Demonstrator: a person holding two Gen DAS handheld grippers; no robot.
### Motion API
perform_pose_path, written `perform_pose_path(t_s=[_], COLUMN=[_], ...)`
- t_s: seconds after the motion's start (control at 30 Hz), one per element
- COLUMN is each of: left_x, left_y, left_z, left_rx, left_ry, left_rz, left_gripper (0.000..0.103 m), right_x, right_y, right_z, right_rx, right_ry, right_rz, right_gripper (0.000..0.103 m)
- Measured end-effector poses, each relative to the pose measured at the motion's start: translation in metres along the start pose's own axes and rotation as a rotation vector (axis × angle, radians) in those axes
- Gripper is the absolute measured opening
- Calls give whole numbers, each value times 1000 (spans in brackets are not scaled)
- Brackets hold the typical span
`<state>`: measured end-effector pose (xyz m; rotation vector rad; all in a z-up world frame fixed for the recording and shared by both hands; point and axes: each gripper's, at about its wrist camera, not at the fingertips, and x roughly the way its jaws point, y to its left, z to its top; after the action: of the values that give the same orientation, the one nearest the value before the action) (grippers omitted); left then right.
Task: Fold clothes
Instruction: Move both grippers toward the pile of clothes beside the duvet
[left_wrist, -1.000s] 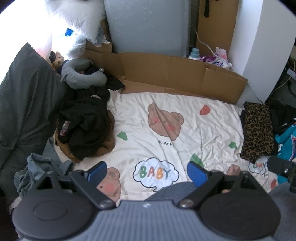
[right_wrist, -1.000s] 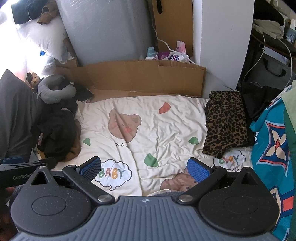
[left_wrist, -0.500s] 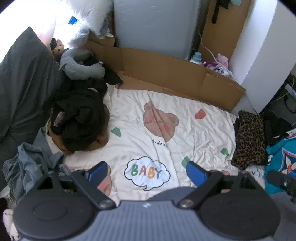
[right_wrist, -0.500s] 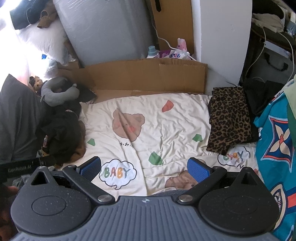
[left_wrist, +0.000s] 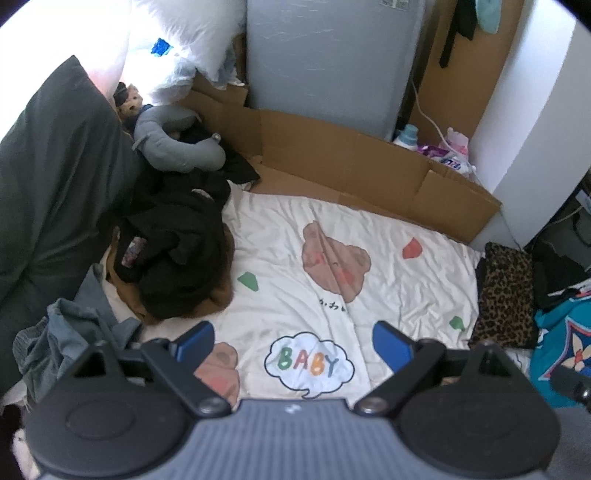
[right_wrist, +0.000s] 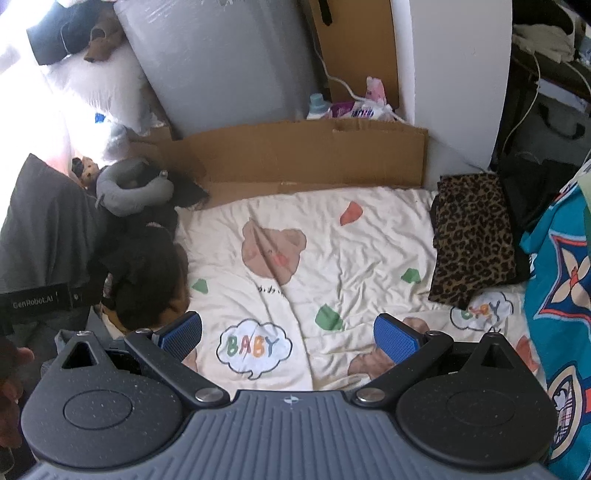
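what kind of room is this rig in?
Most likely a cluttered bedroom at home. A cream bear-print "BABY" bedsheet covers the work surface, with a grey neck pillow and a heap of dark clothes at one side and a folded leopard-print garment at the other.

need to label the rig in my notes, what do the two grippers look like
Both match: the left gripper and right gripper each have a ribbed grey body, two round black housings, black arms on silver pivots and blue ridged pads. The left gripper's black side carries white lettering, GenRobot.AI. No cables show.
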<state>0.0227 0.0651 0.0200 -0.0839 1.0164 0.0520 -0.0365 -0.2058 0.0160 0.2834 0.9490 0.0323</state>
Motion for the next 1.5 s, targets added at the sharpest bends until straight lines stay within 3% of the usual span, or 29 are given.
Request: perform_pose_path(t_s=[0.5, 1.0, 1.5], left_x=[-6, 1, 33], left_y=[23, 67, 109], left_z=[11, 22, 36], left_rx=[-36, -94, -140], left_ry=[-28, -56, -66], left_rz=[13, 55, 69], left_gripper=[94, 95, 95], right_x=[-5, -4, 24], right_y=[8, 11, 31], right_z=[13, 17, 19], right_rx=[-3, 16, -31], right_ry=[-44, -107, -181], right_rz=[-16, 21, 53], right_gripper=[102, 102, 102])
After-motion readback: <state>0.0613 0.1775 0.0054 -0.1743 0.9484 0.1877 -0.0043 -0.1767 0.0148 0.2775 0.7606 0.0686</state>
